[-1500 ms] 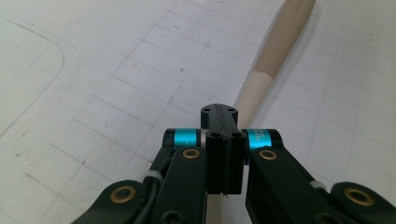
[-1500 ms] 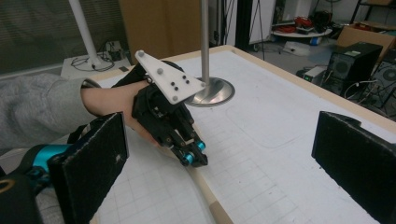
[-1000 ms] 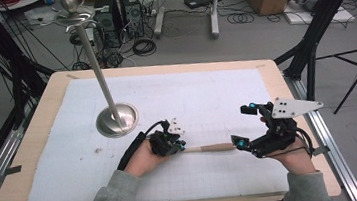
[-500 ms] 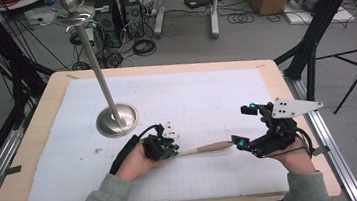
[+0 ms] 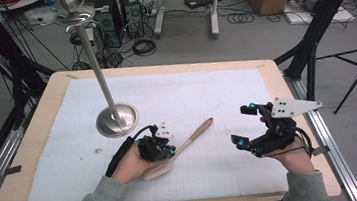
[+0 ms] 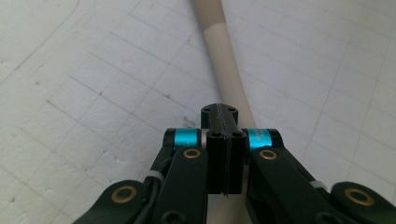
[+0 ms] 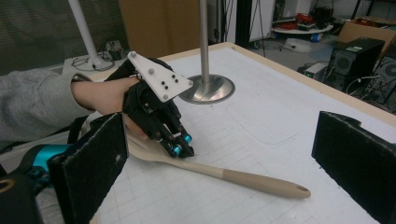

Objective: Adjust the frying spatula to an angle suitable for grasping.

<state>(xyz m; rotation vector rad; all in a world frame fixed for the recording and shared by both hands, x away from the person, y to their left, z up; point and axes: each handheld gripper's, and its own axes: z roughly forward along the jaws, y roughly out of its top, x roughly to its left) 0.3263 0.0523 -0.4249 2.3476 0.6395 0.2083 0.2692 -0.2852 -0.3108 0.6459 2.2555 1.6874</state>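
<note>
A pale wooden spoon lies on the white grid mat, bowl toward the near edge and handle pointing to the far right. My left gripper is shut, its jaws closed together with nothing between them, and the tips are down on the spoon's neck. The right gripper view shows those tips touching the spoon just past its bowl. My right gripper hovers right of the handle, open, its two black pads wide apart and holding nothing.
A steel stand with a round base and a tall leaning pole stands on the mat just beyond the left hand, also in the right gripper view. The wooden table edge borders the mat. Cables, tripods and boxes lie on the floor beyond.
The spoon has swung: its handle end, which lay at the right gripper's jaws, now points to the far right, away from them. The left hand shifted slightly with it. The right hand stayed put.
</note>
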